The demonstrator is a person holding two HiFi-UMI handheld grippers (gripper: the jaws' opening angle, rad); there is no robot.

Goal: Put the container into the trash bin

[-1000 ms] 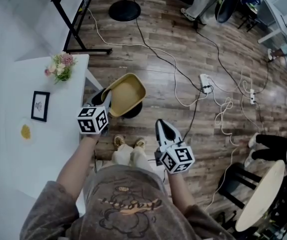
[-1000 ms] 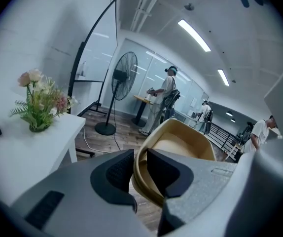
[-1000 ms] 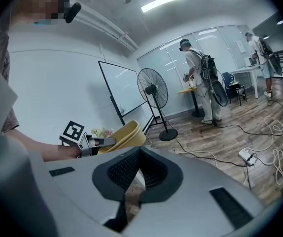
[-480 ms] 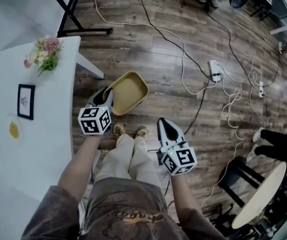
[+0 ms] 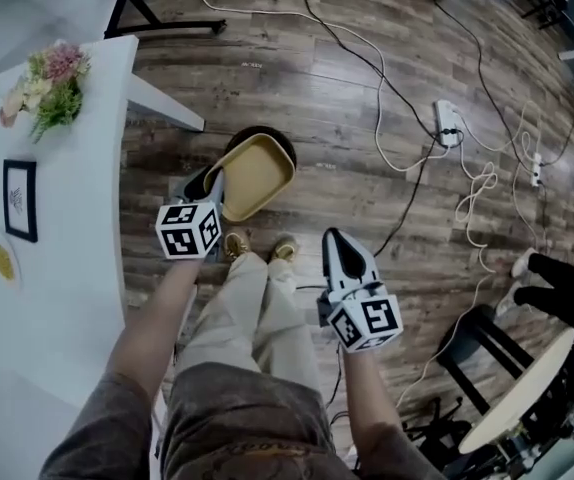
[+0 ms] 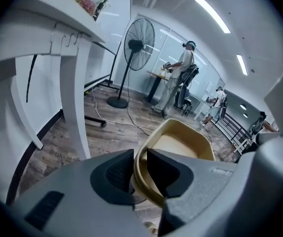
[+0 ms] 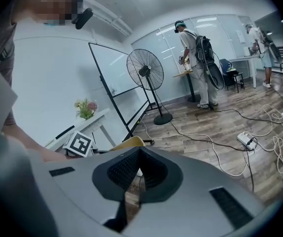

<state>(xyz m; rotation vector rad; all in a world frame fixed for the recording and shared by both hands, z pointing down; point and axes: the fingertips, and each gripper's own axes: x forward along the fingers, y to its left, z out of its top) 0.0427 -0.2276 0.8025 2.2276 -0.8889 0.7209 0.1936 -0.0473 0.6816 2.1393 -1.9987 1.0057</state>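
A tan, rounded-square container (image 5: pixel 255 173) hangs tilted just above a dark round trash bin (image 5: pixel 267 134), whose rim shows behind the container's far edge. My left gripper (image 5: pixel 214 182) is shut on the container's near rim. In the left gripper view the rim (image 6: pixel 140 168) stands pinched between the two dark pads, with the container's hollow (image 6: pixel 178 144) facing away. My right gripper (image 5: pixel 333 237) hangs to the right of the person's legs, shut, with nothing in it. In the right gripper view its jaws (image 7: pixel 134 168) meet, and the container (image 7: pixel 129 142) shows beyond them.
A white table (image 5: pixel 67 268) at the left bears flowers (image 5: pixel 52 76) and a picture frame (image 5: pixel 19 200). Cables and a power strip (image 5: pixel 450 123) lie on the wood floor at the right. A stool (image 5: pixel 487 330) stands at the lower right. The person's feet (image 5: pixel 257 247) are beside the bin.
Both grippers have sunk toward the floor. The container, still held by the left gripper, now hangs lower, close over the bin. The right gripper stays shut.
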